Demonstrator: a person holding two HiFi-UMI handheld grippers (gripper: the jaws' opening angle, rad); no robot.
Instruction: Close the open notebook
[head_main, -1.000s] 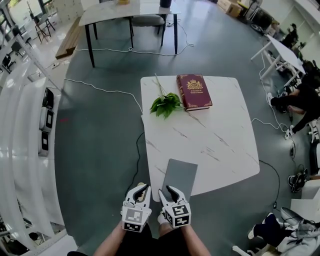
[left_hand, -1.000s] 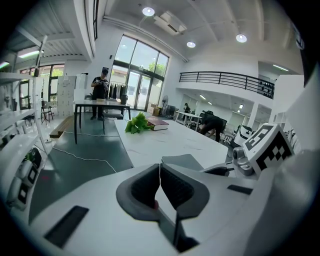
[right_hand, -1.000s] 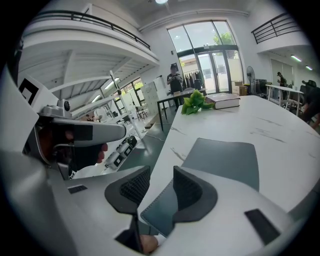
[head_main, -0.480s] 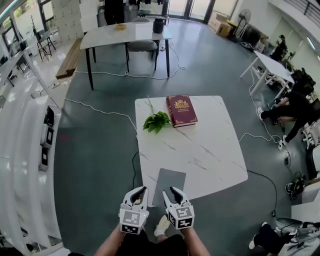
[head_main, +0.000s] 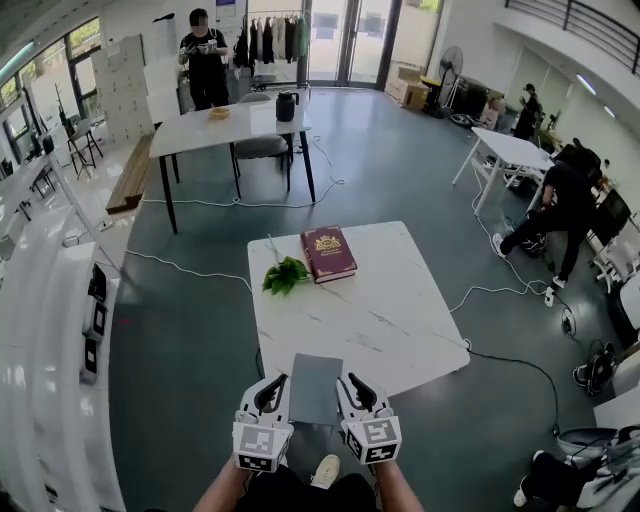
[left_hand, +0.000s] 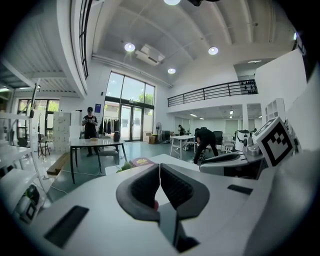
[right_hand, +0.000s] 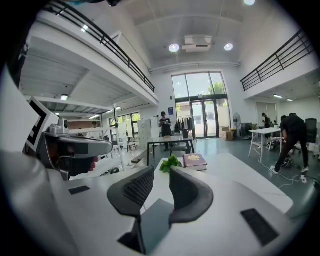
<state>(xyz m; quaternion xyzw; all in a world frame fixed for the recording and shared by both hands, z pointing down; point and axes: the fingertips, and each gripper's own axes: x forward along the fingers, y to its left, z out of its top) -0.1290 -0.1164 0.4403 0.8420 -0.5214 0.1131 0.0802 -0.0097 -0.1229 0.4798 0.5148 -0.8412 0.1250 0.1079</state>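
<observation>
The grey notebook lies flat at the near edge of the white marble table, showing one plain grey face. My left gripper hangs just left of its near end, and in the left gripper view the pads meet with nothing between them. My right gripper hangs just right of the notebook. Its jaws stand a little apart and are closing on nothing. The notebook shows below them in the right gripper view.
A red hardcover book and a green leafy sprig lie at the table's far side. Cables trail over the floor. A white shelf unit stands left, another table behind, and people stand at the back and right.
Both grippers rose and the view tipped up, showing more of the room. The notebook now lies between the two grippers instead of right of them. The right jaws narrowed.
</observation>
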